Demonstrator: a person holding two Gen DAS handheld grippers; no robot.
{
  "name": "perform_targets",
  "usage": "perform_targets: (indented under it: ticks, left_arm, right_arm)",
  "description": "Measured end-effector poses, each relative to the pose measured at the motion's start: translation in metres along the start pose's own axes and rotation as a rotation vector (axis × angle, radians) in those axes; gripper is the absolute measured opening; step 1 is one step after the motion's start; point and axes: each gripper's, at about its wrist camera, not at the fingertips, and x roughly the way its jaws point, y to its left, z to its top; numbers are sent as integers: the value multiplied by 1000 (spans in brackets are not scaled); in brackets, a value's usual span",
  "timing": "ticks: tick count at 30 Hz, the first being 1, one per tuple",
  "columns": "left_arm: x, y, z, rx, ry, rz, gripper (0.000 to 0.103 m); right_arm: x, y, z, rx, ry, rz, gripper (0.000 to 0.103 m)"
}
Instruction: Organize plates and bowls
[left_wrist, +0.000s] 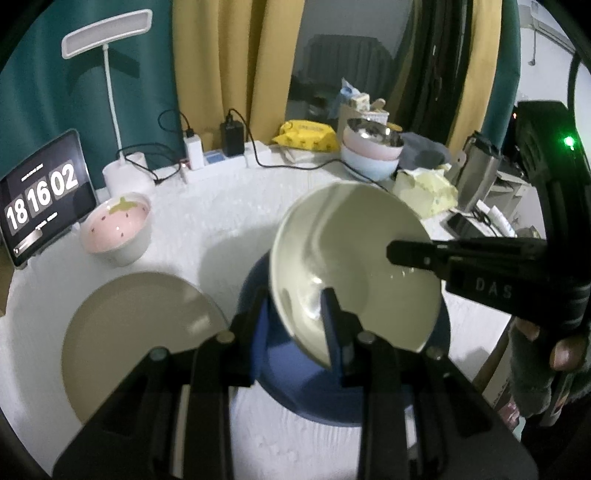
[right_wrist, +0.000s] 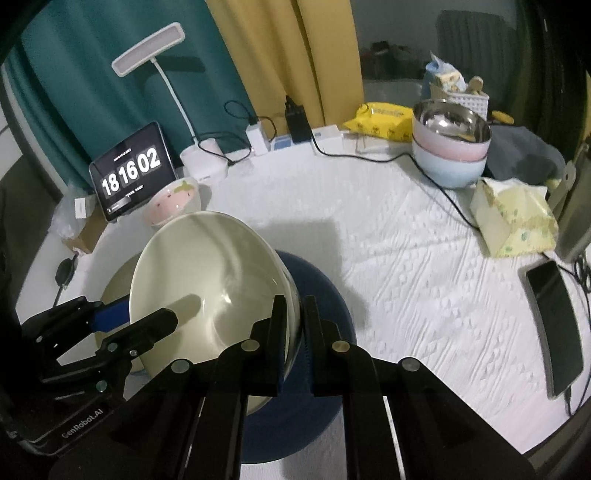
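Note:
A pale cream bowl (left_wrist: 351, 258) is held tilted above a dark blue plate (left_wrist: 295, 387) on the white table. My left gripper (left_wrist: 295, 317) is shut on the bowl's near rim, one finger inside, one outside. My right gripper (right_wrist: 293, 321) is shut on the opposite rim of the same bowl (right_wrist: 207, 273); its finger shows in the left wrist view (left_wrist: 410, 254). The blue plate (right_wrist: 321, 288) lies under the bowl. A beige plate (left_wrist: 136, 343) lies to the left. A pink strawberry bowl (left_wrist: 118, 229) stands behind it. Stacked pink, blue and steel bowls (right_wrist: 450, 147) stand at the back right.
A tablet clock (right_wrist: 129, 170), a white desk lamp (right_wrist: 199, 158) and chargers with cables (right_wrist: 291, 125) line the back edge. A tissue box (right_wrist: 513, 218) and a phone (right_wrist: 554, 325) lie at the right. A yellow packet (right_wrist: 384, 118) sits at the back.

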Motion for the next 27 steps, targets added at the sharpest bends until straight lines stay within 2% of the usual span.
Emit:
perform_targets:
  ticks: [13,19,27]
  left_arm:
    - [12,-1,-14,16,46,22,29]
    - [18,-8,-20,69,60,69,29]
    - [18,-10,-22,85,65,64,29]
  right_arm:
    - [19,-6,-18,23,67,17,10]
    - [21,-3,-21,16,69,1,10]
    - [23,-1,-22,-1,82,-21,11]
